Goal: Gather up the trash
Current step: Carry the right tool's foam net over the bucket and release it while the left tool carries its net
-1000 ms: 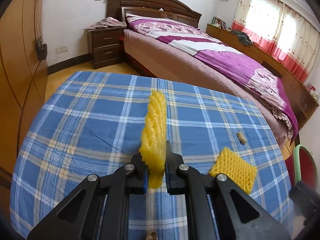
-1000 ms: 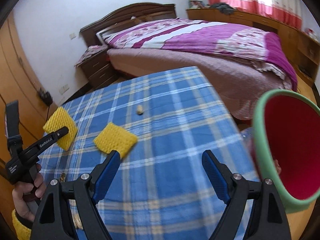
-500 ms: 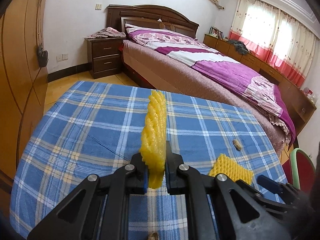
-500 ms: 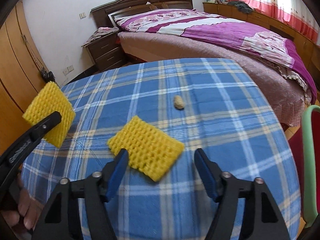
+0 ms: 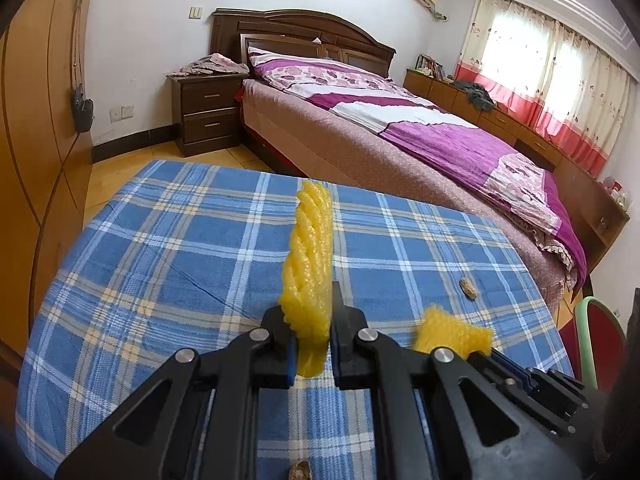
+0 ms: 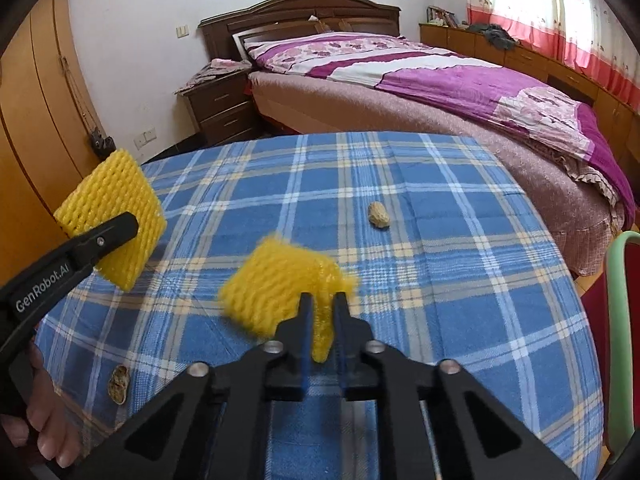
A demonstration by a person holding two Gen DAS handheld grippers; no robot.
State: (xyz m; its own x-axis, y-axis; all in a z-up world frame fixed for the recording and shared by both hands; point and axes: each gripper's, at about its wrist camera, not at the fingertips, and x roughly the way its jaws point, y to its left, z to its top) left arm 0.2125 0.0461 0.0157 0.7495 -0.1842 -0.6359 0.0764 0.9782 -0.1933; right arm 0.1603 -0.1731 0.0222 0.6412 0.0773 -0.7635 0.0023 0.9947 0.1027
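My left gripper (image 5: 313,340) is shut on a yellow foam net sleeve (image 5: 309,256) that stands edge-on above the blue plaid tablecloth (image 5: 160,264). That sleeve (image 6: 112,220) also shows at the left of the right wrist view, held off the table. My right gripper (image 6: 321,312) is shut on a second yellow foam net piece (image 6: 276,284), pinching its right corner; the piece looks blurred. In the left wrist view this piece (image 5: 452,334) sits just right of my left fingers. A whole peanut (image 6: 378,214) lies farther out on the cloth.
An open peanut shell (image 6: 119,384) lies near the table's front left, close to a person's hand (image 6: 44,432). A red bin with a green rim (image 6: 622,320) stands off the right edge. A bed (image 6: 440,92) and nightstand (image 6: 224,108) lie beyond.
My right gripper came in over the second foam piece and shut on its corner, crumpling it. The left gripper kept its sleeve and barely moved.
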